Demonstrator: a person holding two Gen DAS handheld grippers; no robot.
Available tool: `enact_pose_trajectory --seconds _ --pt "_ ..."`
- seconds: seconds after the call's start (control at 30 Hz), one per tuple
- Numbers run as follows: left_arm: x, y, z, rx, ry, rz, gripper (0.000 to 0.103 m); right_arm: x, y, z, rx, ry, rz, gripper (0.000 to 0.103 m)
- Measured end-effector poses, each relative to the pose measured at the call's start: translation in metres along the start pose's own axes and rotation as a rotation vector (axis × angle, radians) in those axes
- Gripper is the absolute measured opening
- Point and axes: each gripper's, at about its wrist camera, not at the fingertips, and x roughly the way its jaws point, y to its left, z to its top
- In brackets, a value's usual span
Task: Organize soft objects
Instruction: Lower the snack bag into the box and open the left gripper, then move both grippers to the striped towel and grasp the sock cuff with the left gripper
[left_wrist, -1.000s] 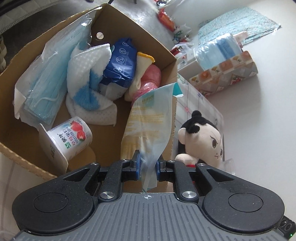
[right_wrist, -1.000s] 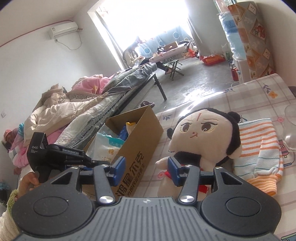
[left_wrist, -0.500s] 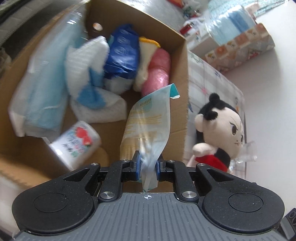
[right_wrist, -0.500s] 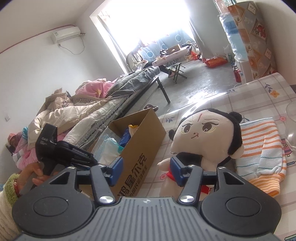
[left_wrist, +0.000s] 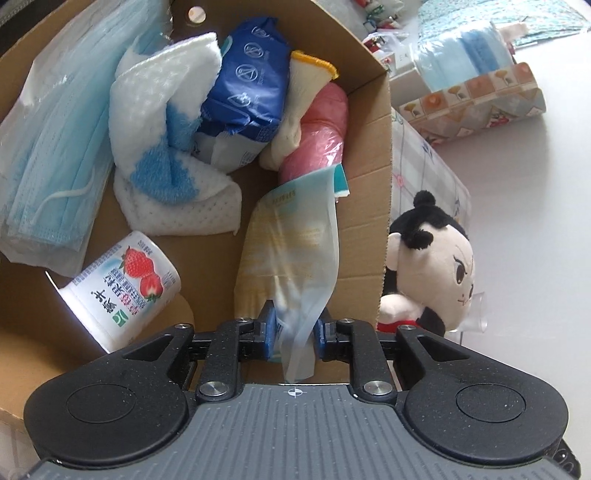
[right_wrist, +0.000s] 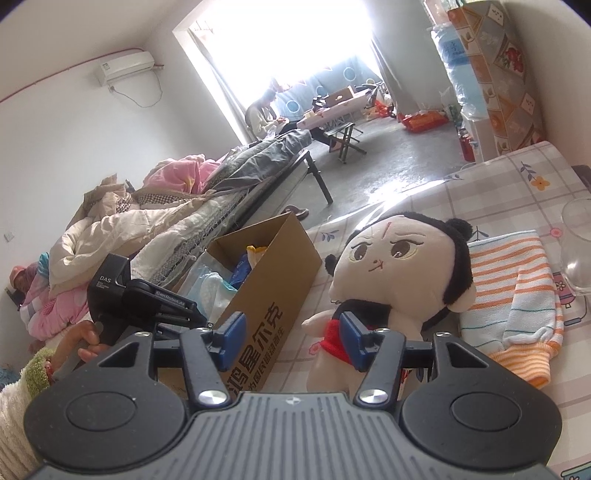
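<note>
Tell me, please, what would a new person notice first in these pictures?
Probably the plush doll sitting on the table beside the cardboard box, facing the open right gripper. Next, the left gripper, shut on a plastic packet over the full box.

box (left_wrist: 369, 155): plain brown cardboard, black lettering on the side
masks (left_wrist: 55, 147), upper left: pale blue
cloth (left_wrist: 166, 147): white waffle texture, blue patch
packet (left_wrist: 247, 85): deep blue
cup (left_wrist: 122, 288): white with red strawberries
doll (right_wrist: 399, 266): cream face, black hair, red top
towel (right_wrist: 517, 295): orange and white stripes
</note>
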Motion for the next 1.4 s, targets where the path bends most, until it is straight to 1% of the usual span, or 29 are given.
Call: enact_pose_trajectory --seconds 0.13,0.2,0.3,0.43,0.47,0.53,0.6,0.67,0.77,0.87,0.9,0.97,1.03,1.23,1.37,1.4 --pt "-0.010 0.000 0.000 0.000 -0.054 -0.014 0.037 -0.003 0.004 0.000 -0.014 -0.011 -0.002 0.059" --pt "-0.011 0.000 0.000 0.002 -0.078 -0.030 0.040 -0.004 0.004 0.000 -0.015 -0.013 -0.004 0.060" --pt "-0.015 -0.003 0.000 0.016 -0.093 -0.034 0.041 -0.005 0.004 0.000 -0.014 -0.009 -0.011 0.060" --pt "-0.020 -0.009 0.000 0.042 -0.124 -0.050 0.047 -0.006 0.003 0.000 -0.008 -0.008 -0.015 0.060" --pt "-0.021 -0.010 0.000 0.049 -0.129 -0.058 0.049 -0.006 0.003 0.000 -0.008 -0.008 -0.014 0.060" --pt "-0.023 -0.014 -0.001 0.070 -0.133 -0.073 0.065 -0.006 0.003 0.000 -0.010 -0.009 -0.016 0.060" --pt "-0.020 -0.018 -0.003 0.092 -0.114 -0.072 0.072 -0.006 0.004 0.001 -0.011 -0.007 -0.017 0.060" --pt "-0.016 -0.023 -0.006 0.121 -0.085 -0.066 0.073 -0.005 0.005 0.002 -0.016 -0.005 -0.021 0.061" --pt "-0.016 -0.026 -0.008 0.133 -0.077 -0.077 0.074 -0.004 0.007 0.003 -0.020 -0.004 -0.024 0.061" --pt "-0.019 -0.026 -0.010 0.115 -0.080 -0.123 0.076 -0.004 0.008 0.003 -0.021 -0.003 -0.023 0.061" --pt "-0.022 -0.026 -0.011 0.110 -0.086 -0.146 0.079 -0.004 0.008 0.003 -0.022 -0.002 -0.023 0.061" --pt "-0.028 -0.025 -0.013 0.107 -0.110 -0.180 0.083 -0.005 0.008 0.003 -0.026 -0.002 -0.024 0.061" --pt "-0.034 -0.026 -0.015 0.113 -0.140 -0.194 0.088 -0.005 0.009 0.003 -0.028 -0.002 -0.027 0.061" --pt "-0.052 -0.025 -0.021 0.126 -0.197 -0.183 0.088 -0.005 0.009 0.003 -0.025 0.000 -0.033 0.061" --pt "-0.076 -0.026 -0.032 0.151 -0.272 -0.181 0.089 -0.007 0.013 0.003 -0.038 -0.007 -0.031 0.061" --pt "-0.083 -0.026 -0.037 0.162 -0.291 -0.185 0.091 -0.008 0.013 0.003 -0.043 -0.012 -0.030 0.063"
